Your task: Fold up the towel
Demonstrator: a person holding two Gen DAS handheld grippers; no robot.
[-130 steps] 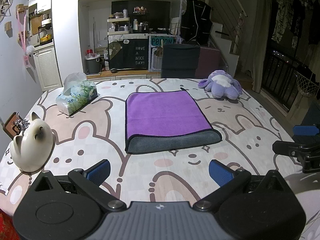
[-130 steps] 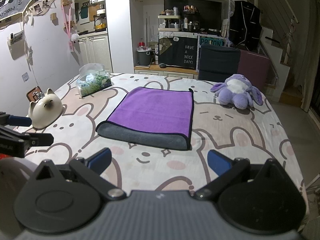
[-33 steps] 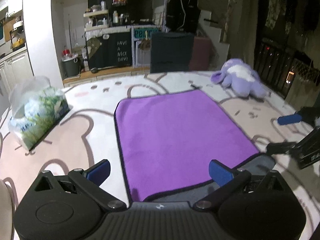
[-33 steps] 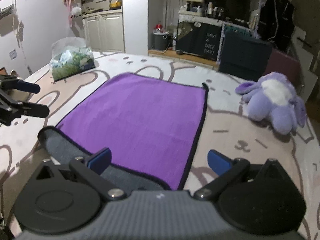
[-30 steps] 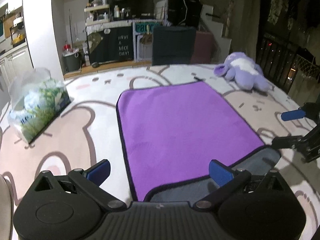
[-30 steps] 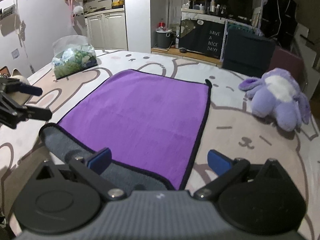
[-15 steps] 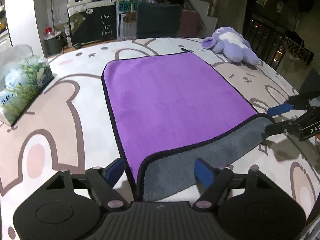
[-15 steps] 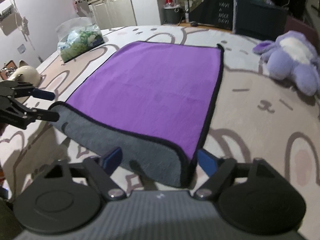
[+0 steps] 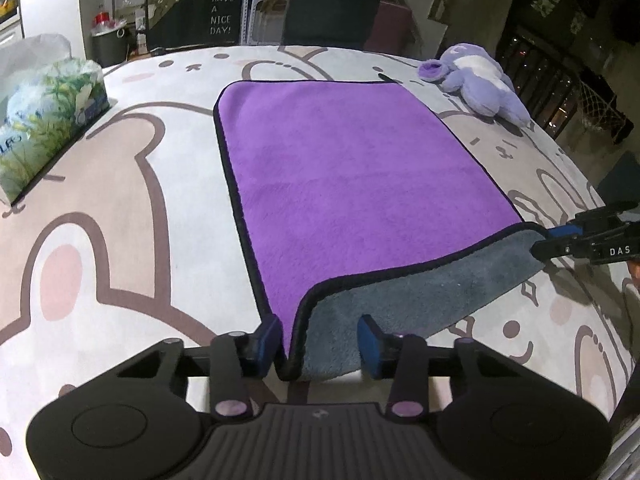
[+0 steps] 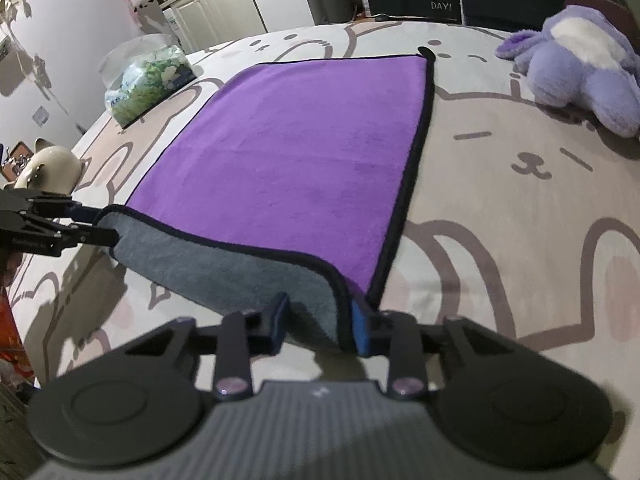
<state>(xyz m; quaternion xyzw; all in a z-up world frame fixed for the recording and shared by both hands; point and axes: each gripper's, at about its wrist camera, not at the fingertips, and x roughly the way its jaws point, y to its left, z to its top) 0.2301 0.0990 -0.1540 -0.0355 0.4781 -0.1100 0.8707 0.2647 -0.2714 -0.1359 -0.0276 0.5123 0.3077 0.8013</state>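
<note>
Since the earlier frames both tools have come forward and down from a hover above the near side of the table (image 9: pixel 120 208) to the towel's near corners, and their fingers have narrowed from a wide spread to a partial close. The towel (image 9: pixel 352 168) lies flat in the middle of the bunny-print cover, purple face up, with its near edge turned so the grey underside shows along the front.

The left hand-held gripper (image 9: pixel 318 342) straddles the near left corner. Its left pad touches the black hem, while the right pad stands clear of the grey pile, so the jaws are not yet clenched on cloth. The right hand-held gripper (image 10: pixel 320 324) has the near right corner between its pads. They look close against the fabric on both sides, but whether they actually pinch it cannot be told.

The step in hand seems to be the grasp of the two near corners, ahead of the first fold. The next move likely calls for both sets of fingers to finish closing on the hem, then lift together and carry the near edge away toward the far edge, keeping the corners level so the halves line up. The plush rabbit (image 10: pixel 580 52) and tissue pack (image 9: pixel 44 108) sit well apart from that path.
</note>
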